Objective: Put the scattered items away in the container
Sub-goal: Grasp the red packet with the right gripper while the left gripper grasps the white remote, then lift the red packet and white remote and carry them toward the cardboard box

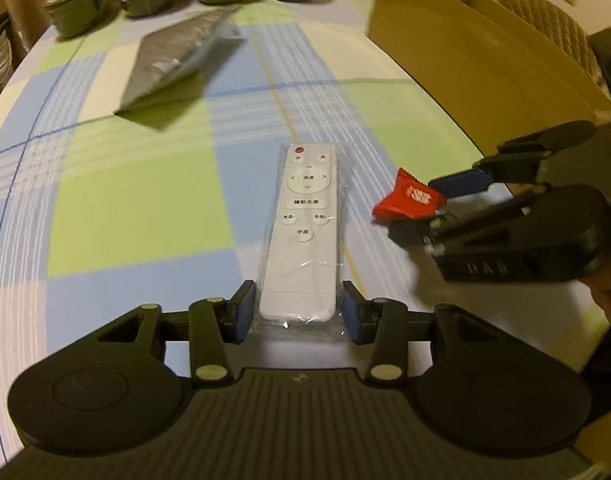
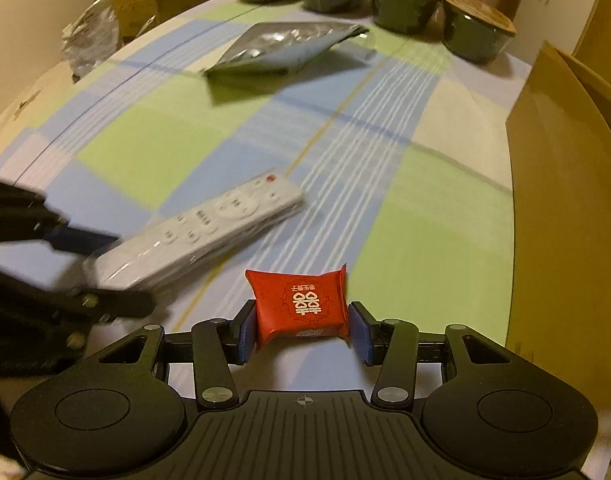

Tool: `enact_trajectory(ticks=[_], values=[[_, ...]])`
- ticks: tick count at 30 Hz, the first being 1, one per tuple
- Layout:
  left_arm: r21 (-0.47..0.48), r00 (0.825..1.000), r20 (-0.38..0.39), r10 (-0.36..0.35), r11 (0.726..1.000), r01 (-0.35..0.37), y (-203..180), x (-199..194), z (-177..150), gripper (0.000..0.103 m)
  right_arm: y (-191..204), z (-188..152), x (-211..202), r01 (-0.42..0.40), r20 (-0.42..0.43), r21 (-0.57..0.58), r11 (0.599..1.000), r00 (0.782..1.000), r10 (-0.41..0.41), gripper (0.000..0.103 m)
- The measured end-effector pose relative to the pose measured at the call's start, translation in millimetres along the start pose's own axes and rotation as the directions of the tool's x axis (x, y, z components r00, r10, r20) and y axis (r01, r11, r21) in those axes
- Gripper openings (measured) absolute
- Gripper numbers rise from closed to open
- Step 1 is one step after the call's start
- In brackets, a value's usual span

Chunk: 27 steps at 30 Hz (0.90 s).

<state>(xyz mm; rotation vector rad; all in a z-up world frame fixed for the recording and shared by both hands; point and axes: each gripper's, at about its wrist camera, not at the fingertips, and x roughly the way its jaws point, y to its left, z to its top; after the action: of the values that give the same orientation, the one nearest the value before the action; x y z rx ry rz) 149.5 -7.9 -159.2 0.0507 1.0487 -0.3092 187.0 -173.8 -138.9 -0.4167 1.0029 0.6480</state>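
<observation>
Grippers (image 1: 298, 312) (image 2: 303, 330) around remote (image 1: 301, 232), red packet (image 2: 301, 304)

White remote control (image 1: 301, 232): long, slim, sealed in a clear plastic sleeve; red button at its far end, white round and oval keys below. Lies flat, face up, on the checked cloth.

Red packet (image 2: 301, 304): small, square, crimped edges, white double-character emblem printed on its face; raised off the cloth.

Silver foil pouch (image 1: 177, 56): flat, crinkled, glossy; lies further back on the cloth, well apart from both.

Cardboard box (image 2: 565, 200): tan, open-topped, upright at the right side.
</observation>
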Motion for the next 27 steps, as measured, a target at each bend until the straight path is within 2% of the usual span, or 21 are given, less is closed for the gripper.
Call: enact_trajectory(ticks=[2,4,6,9,13,22,27], values=[[-0.001,1.000,-0.006,0.002,1.000,-0.002,-3,-1,-2,0.054,5,-12,-7,0.001,0.000,0.004,1.000,1.000,-0.001,0.050],[0.009,1.000,0.001,0.015,1.000,-0.015,-3,-3,1,0.057,9,-21,-11,0.008,0.003,0.004,1.000,1.000,-0.008,0.051],[0.022,1.000,0.011,0.022,1.000,-0.022,-4,-3,5,0.059,11,-27,-13,0.012,0.006,-0.007,1.000,1.000,-0.012,0.077],[0.053,1.000,0.015,0.021,0.998,-0.022,-6,2,13,0.059,11,-33,-17,0.030,0.030,-0.045,0.999,0.999,-0.028,0.078],[0.089,1.000,0.002,0.013,0.996,-0.013,-6,13,21,0.059,2,-32,-18,0.017,0.041,-0.041,0.999,0.999,-0.015,0.078],[0.126,1.000,-0.019,0.001,0.992,0.001,-8,26,28,0.057,2,-27,-10,-0.030,0.016,-0.144,0.989,0.999,0.033,0.078],[0.144,0.999,-0.030,0.011,0.990,-0.006,-10,31,26,0.052,4,-28,-6,-0.031,0.004,-0.154,0.988,0.999,0.032,0.075]])
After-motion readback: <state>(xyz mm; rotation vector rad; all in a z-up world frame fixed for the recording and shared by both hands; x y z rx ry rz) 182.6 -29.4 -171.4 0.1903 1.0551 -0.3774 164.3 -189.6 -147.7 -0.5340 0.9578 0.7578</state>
